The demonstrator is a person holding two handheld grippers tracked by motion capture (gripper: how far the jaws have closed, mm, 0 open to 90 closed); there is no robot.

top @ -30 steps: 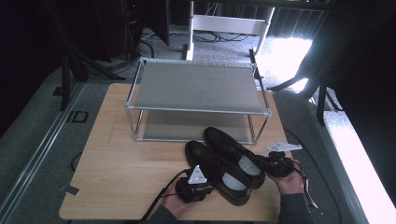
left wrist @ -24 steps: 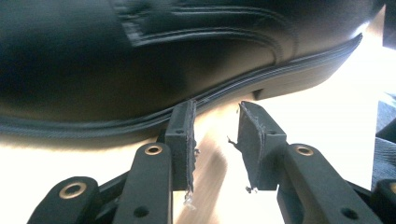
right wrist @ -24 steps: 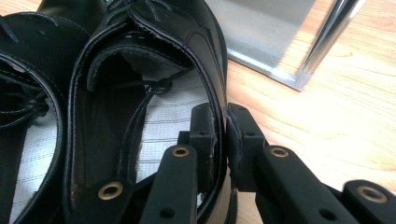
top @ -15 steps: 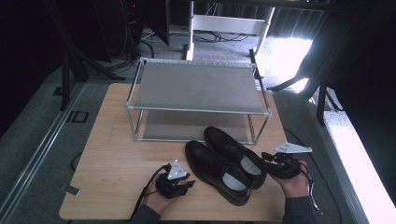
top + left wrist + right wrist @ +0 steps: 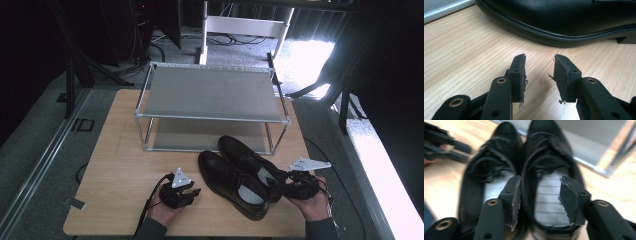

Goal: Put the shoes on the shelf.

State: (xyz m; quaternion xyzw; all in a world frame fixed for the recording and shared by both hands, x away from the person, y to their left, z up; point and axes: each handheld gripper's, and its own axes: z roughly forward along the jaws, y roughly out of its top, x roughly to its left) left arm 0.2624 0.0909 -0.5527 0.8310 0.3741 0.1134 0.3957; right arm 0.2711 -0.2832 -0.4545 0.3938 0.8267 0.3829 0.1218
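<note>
Table [image 5: 115, 170]: pale wood, under both of your hands; its near edge runs along 6 o'clock in the high view.

Rack [image 5: 210, 92]: two grey shelves in a metal frame, standing on the table toward 12 o'clock. Both shelves are bare.

Shoes, a black laced pair, side by side and touching on the table just in front of the rack, at about 5 o'clock from its middle. The left shoe [image 5: 231, 183] lies nearer you, the right shoe [image 5: 246, 159] nearer the rack; toes point to 11 o'clock, heels to 5 o'clock. Pale striped insoles show in the right gripper view.

Your right hand-held gripper [image 5: 281, 181], at 4 o'clock on the table, sits at the heels of the pair. Its jaws stand apart, astride the heel opening of the right shoe [image 5: 549, 170], one jaw between the two shoes and one at the outer side; that view is blurred, so you cannot tell whether either pad touches leather.

Your left hand-held gripper [image 5: 192, 191], at 7 o'clock, rests low on the table just beside the left shoe [image 5: 564, 20]. Its jaws stand apart with bare wood between them, short of the sole's edge. Frayed pads [image 5: 520, 75] line both jaws.
</note>
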